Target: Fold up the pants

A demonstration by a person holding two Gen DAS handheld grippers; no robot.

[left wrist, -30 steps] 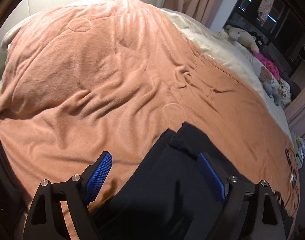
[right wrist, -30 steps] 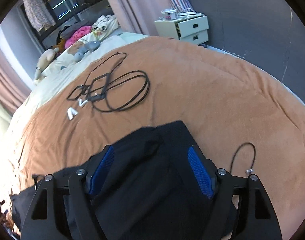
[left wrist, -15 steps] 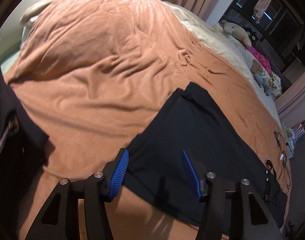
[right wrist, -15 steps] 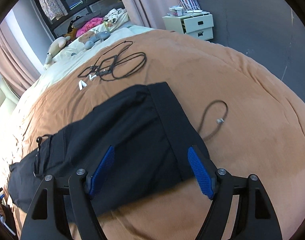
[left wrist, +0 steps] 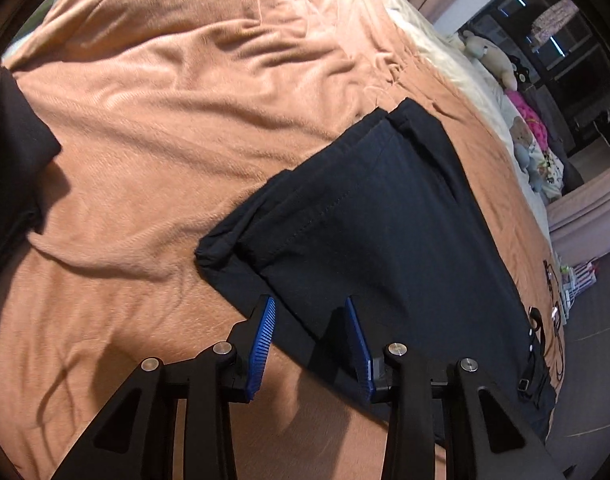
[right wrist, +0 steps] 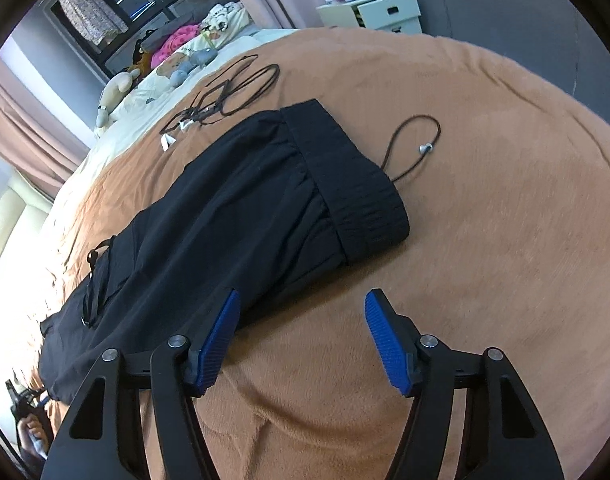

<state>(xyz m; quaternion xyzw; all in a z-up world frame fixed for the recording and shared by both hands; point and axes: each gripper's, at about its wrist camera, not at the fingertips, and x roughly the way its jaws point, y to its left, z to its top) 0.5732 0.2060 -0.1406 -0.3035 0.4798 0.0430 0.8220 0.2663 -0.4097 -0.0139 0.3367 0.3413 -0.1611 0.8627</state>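
A wide bed covered by a rust-orange fleece blanket (left wrist: pixel 153 128) fills both of your wrist views. On it lie the black pants (left wrist: pixel 385 216), spread long and flat, legs laid one over the other.

In your left wrist view, the pants run from the centre out toward 4 o'clock, with the hem ends at about 12 o'clock of the garment and a stitched seam down the upper leg. Your left gripper (left wrist: pixel 309 344) sits at 6 o'clock of the frame, its blue ribbed pads closing over the near edge of the pant leg; cloth lies between the jaws, but the pads are not yet pressing on it.

In your right wrist view, the pants stretch from 8 o'clock up toward 1 o'clock, ending in the ribbed elastic waistband (right wrist: pixel 345 176). Your right gripper (right wrist: pixel 301 340) is at 6 o'clock, jaws well apart and closing. Its left pad overlaps the near edge of the pants; between the pads you see only blanket.

A thin drawcord with a metal tip (right wrist: pixel 415 142) loops out of the waistband at 2 o'clock. Tangled black cables (right wrist: pixel 229 92) lie beyond the pants at 11 o'clock. Stuffed toys (right wrist: pixel 177 68) sit past them, and a white drawer unit (right wrist: pixel 385 12) stands at 1 o'clock.

No writing or brand mark is readable anywhere.
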